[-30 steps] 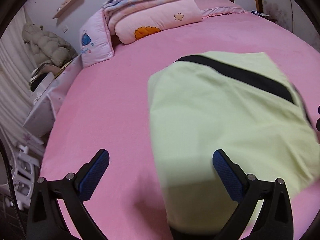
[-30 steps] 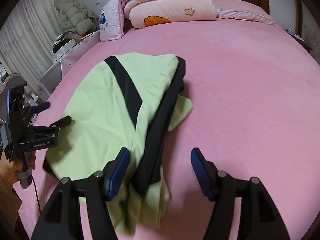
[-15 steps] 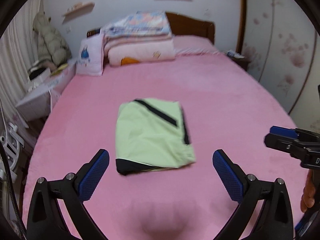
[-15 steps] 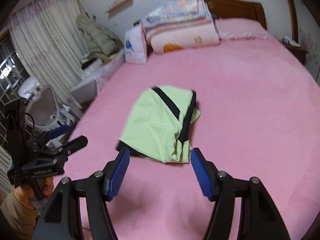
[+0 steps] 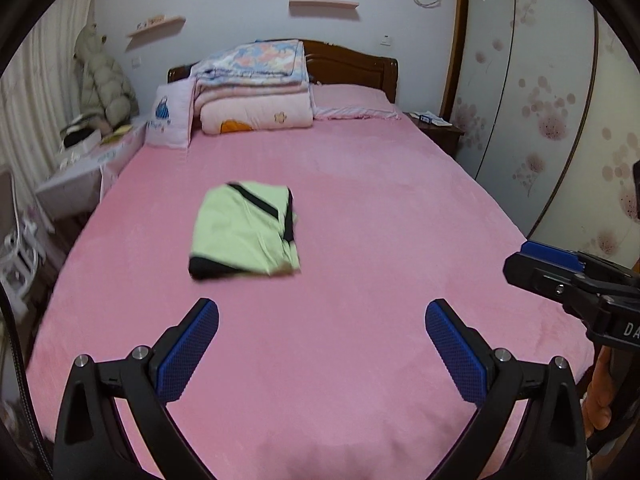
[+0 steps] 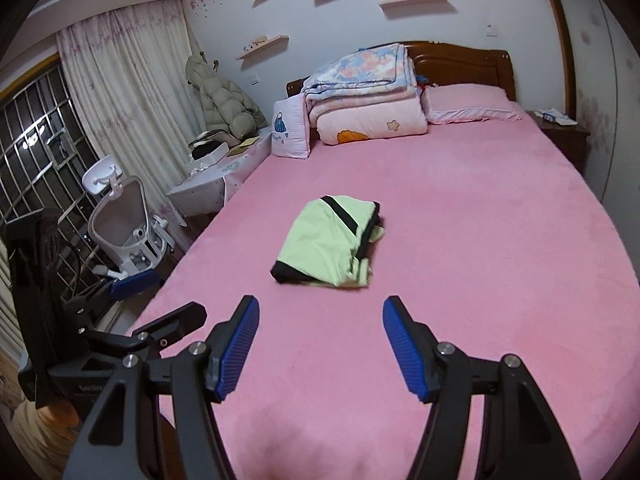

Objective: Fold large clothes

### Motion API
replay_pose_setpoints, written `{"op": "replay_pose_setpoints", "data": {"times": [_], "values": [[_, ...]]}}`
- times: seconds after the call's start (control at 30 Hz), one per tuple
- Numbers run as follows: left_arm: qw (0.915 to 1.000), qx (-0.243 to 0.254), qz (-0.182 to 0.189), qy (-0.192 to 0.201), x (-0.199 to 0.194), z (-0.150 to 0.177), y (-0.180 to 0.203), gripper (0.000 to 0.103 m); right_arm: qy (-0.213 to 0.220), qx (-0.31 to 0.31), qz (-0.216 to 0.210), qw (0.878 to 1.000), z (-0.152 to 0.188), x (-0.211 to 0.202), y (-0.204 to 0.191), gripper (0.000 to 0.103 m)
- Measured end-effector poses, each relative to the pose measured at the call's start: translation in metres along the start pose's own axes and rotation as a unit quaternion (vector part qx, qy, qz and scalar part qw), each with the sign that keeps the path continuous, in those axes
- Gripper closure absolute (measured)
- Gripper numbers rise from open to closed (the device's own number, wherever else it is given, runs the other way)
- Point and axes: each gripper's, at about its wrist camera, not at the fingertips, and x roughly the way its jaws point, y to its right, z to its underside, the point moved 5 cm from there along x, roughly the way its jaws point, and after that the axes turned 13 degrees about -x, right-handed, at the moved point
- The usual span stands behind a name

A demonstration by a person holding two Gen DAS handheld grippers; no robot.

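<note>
On the pink bed (image 5: 360,208), toward its left-middle, the green garment (image 5: 244,232) is lying folded; both the left gripper (image 5: 322,344) and right gripper (image 6: 320,344) are hovering near, jaws wide and empty, so folding is looking finished.

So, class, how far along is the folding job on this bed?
Done: the green garment lies as a compact folded bundle on the pink bed. In hand: nothing; the left hand-held gripper and right hand-held gripper are open, apart from it. Left: perhaps tidying its uneven right edge.
</note>
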Motion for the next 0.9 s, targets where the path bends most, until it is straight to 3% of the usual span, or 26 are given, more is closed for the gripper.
{"op": "replay_pose_setpoints", "data": {"times": [0.2, 0.43, 0.9], "values": [[0.9997, -0.023, 0.002, 0.003, -0.001, 0.076, 0.016, 0.000, -0.002, -0.020, 0.054, 0.998, 0.069, -0.027, -0.004, 0.039], [0.9981, -0.046, -0.039, 0.012, 0.006, 0.131, 0.025, 0.000, -0.003, -0.020, 0.103, 0.994, 0.131, -0.034, -0.015, 0.038], [0.9943, -0.081, -0.066, -0.021, 0.014, 0.182, 0.004, 0.000, -0.006, -0.038, 0.176, 0.984, 0.180, -0.030, -0.027, 0.038]]}}
